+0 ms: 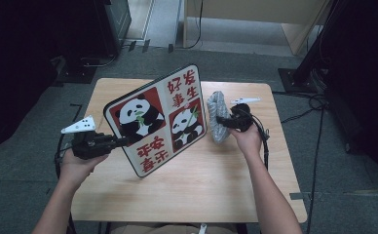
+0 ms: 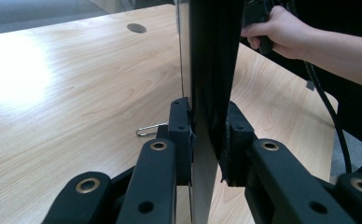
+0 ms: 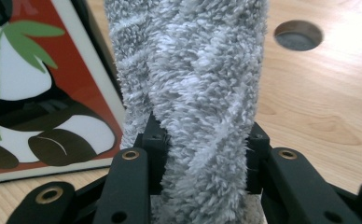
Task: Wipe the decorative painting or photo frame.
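While the left gripper [image 1: 123,141] pinches the panda board [image 1: 158,119] tilted above the table [image 1: 201,185], the right gripper [image 1: 219,120] clamps the grey cloth [image 1: 218,114] just beside the board's right edge, nearest it.

Lab or recording studio, dimly lit. Small wooden table [image 1: 187,185] with cable hole [image 3: 298,35] on grey carpet floor [image 1: 352,195]; black stand bases [image 1: 299,78] and loose cables [image 1: 318,146] beyond table's far corners.
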The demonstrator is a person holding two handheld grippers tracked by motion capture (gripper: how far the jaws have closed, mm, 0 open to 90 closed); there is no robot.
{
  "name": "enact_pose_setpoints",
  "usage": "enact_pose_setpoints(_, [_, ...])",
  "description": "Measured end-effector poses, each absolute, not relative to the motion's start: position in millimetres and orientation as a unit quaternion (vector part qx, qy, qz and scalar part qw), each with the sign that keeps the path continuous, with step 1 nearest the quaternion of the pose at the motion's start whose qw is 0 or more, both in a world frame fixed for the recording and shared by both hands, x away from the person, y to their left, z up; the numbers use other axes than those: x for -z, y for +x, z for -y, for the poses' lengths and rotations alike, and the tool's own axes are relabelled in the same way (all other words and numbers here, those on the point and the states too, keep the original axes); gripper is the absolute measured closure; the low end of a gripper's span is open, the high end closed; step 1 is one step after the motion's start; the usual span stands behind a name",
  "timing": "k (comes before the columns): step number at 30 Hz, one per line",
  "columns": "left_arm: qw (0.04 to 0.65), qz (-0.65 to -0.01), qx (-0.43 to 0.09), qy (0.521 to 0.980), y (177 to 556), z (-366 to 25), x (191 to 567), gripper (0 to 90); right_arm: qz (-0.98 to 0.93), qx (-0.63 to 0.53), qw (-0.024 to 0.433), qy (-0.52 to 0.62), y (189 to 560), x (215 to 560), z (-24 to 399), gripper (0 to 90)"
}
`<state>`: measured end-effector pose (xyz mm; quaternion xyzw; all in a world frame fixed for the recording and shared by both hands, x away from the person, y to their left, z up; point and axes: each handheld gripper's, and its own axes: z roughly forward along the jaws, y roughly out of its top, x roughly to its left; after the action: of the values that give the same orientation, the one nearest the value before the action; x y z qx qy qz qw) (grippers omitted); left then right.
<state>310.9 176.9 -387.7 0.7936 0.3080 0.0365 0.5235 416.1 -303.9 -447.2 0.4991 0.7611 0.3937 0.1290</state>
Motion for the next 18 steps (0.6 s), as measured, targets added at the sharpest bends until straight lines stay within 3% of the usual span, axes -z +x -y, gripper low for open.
enact_pose_setpoints(18, [0.522,-0.308,-0.038,0.795,310.3,-176.8,387.7,78.1,-0.731,-0.402,0.159,0.528,403.2,446.3,350.3,64.1])
